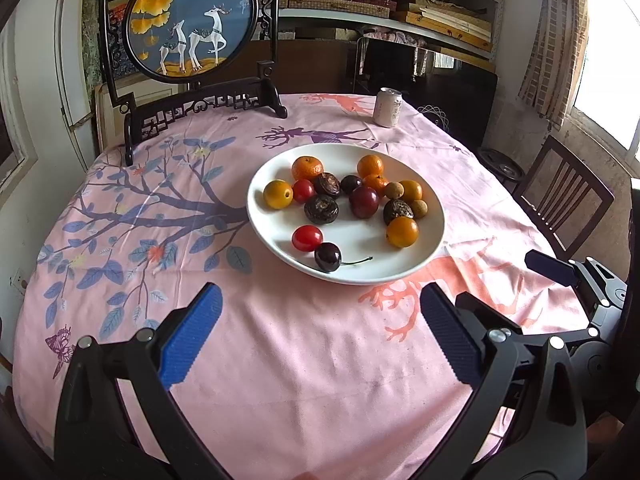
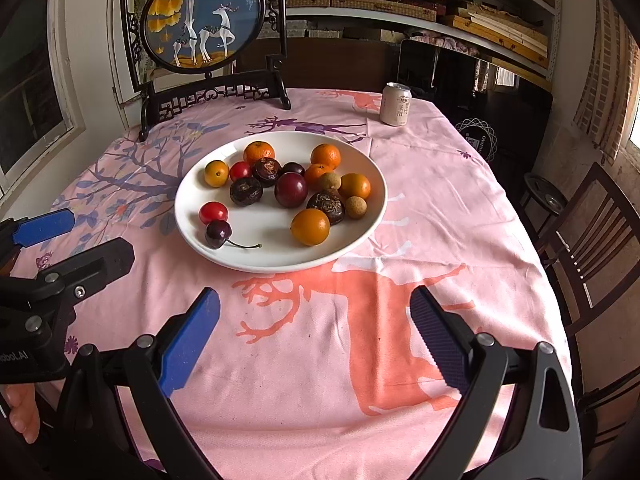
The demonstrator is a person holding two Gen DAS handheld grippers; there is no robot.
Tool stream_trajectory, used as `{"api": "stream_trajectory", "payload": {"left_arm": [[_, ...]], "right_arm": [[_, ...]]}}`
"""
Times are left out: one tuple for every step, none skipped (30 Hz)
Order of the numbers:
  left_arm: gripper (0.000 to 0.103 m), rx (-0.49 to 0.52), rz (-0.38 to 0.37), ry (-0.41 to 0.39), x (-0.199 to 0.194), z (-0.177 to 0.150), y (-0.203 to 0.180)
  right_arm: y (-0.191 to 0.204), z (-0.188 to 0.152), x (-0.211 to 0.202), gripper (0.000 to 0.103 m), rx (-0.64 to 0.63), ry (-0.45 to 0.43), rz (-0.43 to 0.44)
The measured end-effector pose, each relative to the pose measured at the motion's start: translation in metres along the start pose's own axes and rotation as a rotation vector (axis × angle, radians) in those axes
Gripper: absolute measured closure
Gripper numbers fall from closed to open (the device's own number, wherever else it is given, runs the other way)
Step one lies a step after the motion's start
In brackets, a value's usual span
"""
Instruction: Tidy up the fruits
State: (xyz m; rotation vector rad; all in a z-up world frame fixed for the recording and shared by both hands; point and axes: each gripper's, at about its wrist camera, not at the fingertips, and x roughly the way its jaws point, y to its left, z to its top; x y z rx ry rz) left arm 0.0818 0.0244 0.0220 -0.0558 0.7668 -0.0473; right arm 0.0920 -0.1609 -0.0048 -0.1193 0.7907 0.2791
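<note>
pale pink drink can [image 2: 396, 104] with unreadable Chinese characters, black left hand-held gripper [image 2: 44, 240] body marked "obot.AI", cut off

Drink can [image 1: 388, 107], deer screen [image 1: 191, 20], chair [image 1: 564, 196]

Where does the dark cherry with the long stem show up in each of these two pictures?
Left wrist view: the dark cherry with the long stem lies at the near rim of the white round plate, just right of centre.
Right wrist view: the same cherry lies at the plate's near-left rim, left of centre.
Shared landmark: the pale drink can beyond the plate.
</note>
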Motion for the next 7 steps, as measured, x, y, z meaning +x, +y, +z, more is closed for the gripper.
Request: {"api": "stream_trajectory", "payload": {"left_arm": [[0.002, -0.003, 0.001, 0.001, 0.0002, -0.0003, 0.0004], [0.002, -0.006, 0.000, 0.003, 0.0007, -0.0005, 0.0008], [0.002, -0.010, -0.003, 0.005, 0.0014, -0.0002, 0.0015], [0.002, -0.011, -0.004, 0.006, 0.0018, -0.0003, 0.0019], [0.002, -0.011, -0.002, 0.005, 0.0017, -0.0006, 0.0021], [0.002, -0.011, 0.000, 0.004, 0.0016, -0.0008, 0.0022], [0.002, -0.010, 0.000, 0.004, 0.0015, -0.0009, 0.0021]], "right_arm": [[-0.0002, 0.0002, 0.0006, 0.007, -0.001, -0.001, 0.000], [-0.0002, 0.0002, 0.0006, 0.007, -0.001, -0.001, -0.001], [-0.0001, 0.0001, 0.0004, 0.007, -0.002, -0.001, 0.000], [-0.0003, 0.0002, 0.0006, 0.007, -0.001, -0.001, 0.000], [-0.0002, 0.0002, 0.0006, 0.007, -0.001, 0.000, 0.000], [-0.0001, 0.0001, 0.0005, 0.007, -0.001, 0.000, -0.001], [0.0000, 0.0000, 0.0002, 0.007, -0.001, 0.000, -0.001]]}}
